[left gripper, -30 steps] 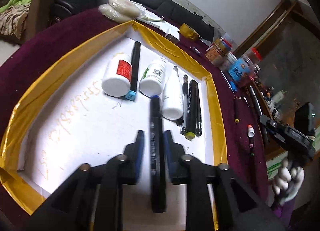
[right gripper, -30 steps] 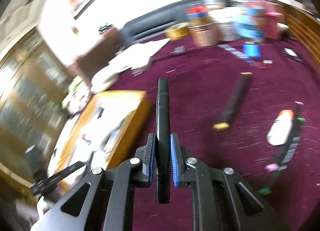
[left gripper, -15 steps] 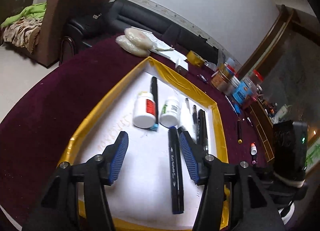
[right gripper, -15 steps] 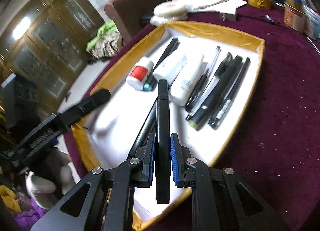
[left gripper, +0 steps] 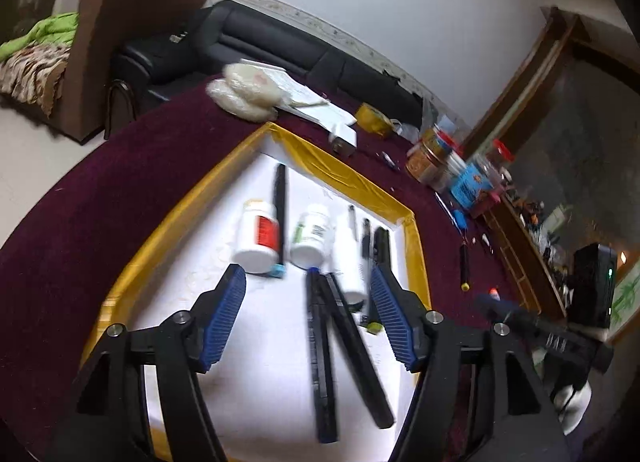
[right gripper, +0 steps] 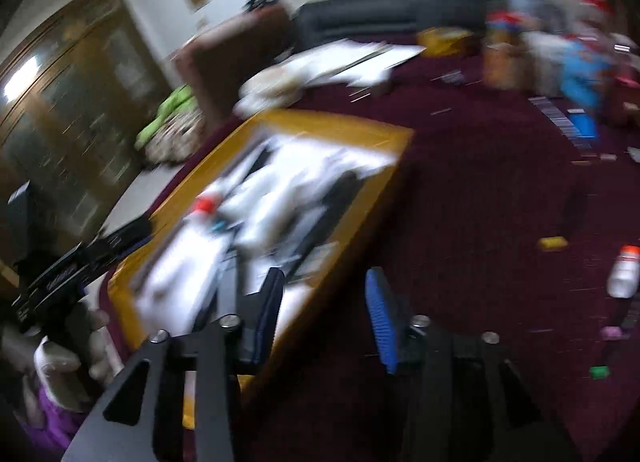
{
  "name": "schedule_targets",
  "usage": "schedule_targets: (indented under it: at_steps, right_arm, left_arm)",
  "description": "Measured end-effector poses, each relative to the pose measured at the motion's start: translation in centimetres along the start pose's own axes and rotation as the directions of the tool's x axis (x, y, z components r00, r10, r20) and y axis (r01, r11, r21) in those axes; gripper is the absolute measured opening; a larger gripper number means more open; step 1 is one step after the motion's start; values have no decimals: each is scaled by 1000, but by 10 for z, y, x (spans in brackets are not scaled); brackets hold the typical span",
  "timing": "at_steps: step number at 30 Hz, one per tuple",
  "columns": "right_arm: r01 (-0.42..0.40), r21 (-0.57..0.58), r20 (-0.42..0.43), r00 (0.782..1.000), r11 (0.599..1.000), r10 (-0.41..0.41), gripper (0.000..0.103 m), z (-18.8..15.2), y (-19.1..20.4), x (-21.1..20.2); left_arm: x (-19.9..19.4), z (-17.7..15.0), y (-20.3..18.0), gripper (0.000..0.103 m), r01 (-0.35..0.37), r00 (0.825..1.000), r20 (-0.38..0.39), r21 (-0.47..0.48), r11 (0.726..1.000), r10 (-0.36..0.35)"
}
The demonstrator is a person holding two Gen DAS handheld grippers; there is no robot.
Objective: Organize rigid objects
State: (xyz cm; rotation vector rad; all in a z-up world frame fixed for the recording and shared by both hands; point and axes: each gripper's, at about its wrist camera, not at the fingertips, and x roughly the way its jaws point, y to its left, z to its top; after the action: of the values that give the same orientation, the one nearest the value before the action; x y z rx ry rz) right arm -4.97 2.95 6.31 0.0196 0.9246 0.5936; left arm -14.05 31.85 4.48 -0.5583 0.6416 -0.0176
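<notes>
Two black markers lie side by side on the white floor of the gold-rimmed tray: one straight, the other slanted against it. My left gripper hangs over them with its jaws opening, blue pads wide of both markers and touching neither. Beyond them lie a red-label bottle, a green-label bottle, a plain white bottle and several pens. In the blurred right wrist view my right gripper is over the tray's near rim, its jaws opening with nothing between them.
On the maroon cloth right of the tray lie a yellow-capped marker, a small white bottle with an orange cap and small bits. Jars and a blue packet stand at the far right. Papers and a tape roll lie behind the tray.
The left gripper let go of its marker, opened wide and drew back upward. The right gripper carried a second marker over the tray, released it beside the first and swung right.
</notes>
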Motion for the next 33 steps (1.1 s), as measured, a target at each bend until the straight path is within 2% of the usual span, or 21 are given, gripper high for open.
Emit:
schedule_targets:
  at_steps: [3,5,6,7,9,12,14,18,23,26,28,29,30,31,33]
  right_arm:
    - [113,55,65,991,992,-116,40,4,-49,-25]
    - [199,98,108,972,975,-209,40,2,-83,-44]
    - [250,116,131,955,961,-264,41,0,-103,-54]
    - [290,128,145,941,949,-307,43,0,-117,-61]
    - [358,159,163,910,920,-382,55,-4,-149,-72]
    - [389,235,150,891,891,-428,56,-8,-202,-85]
    - [378,298,129,894,876,-430,56,-11,-234,-90]
    - [318,402,97,918,859,-385,56,-21,-281,-86]
    - [261,433,122,931,863,-343,56,-30,-297,-84]
    - [212,455,163,935,865,-315,56,-38,-305,-94]
    - [175,471,191,937,864,-294,56,-43,-306,-99]
    - [155,480,198,940,864,-279,56,-45,-307,-100]
    - [135,488,201,944,862,-262,56,-45,-309,-98]
    - [114,501,199,949,858,-243,56,-47,-310,-98]
    - [84,517,196,957,852,-213,56,-50,-313,-98]
  left_arm:
    - [9,0,-18,64,1,1000,-26,38,999,0]
    - [16,-2,-38,64,28,998,-49,73,997,-25]
    - [19,-2,-50,64,41,998,-57,102,994,-35]
    - [21,-4,-67,64,54,997,-62,143,988,-46]
    - [27,-7,-98,65,81,995,-80,218,972,-65]
    - [48,-14,-151,65,126,987,-140,325,937,-85]
    - [69,-19,-183,65,159,978,-189,374,914,-93]
    - [121,-36,-245,65,202,962,-260,469,860,-84]
    - [209,-56,-310,65,174,951,-309,578,798,17]
    - [254,-65,-335,64,128,953,-289,650,749,88]
    - [277,-68,-342,40,83,955,-265,676,732,136]
    - [284,-69,-344,35,77,951,-269,684,725,152]
    - [289,-70,-343,12,81,946,-281,685,724,160]
    - [286,-69,-341,11,108,945,-302,654,748,128]
    - [277,-69,-341,11,96,944,-297,660,745,141]
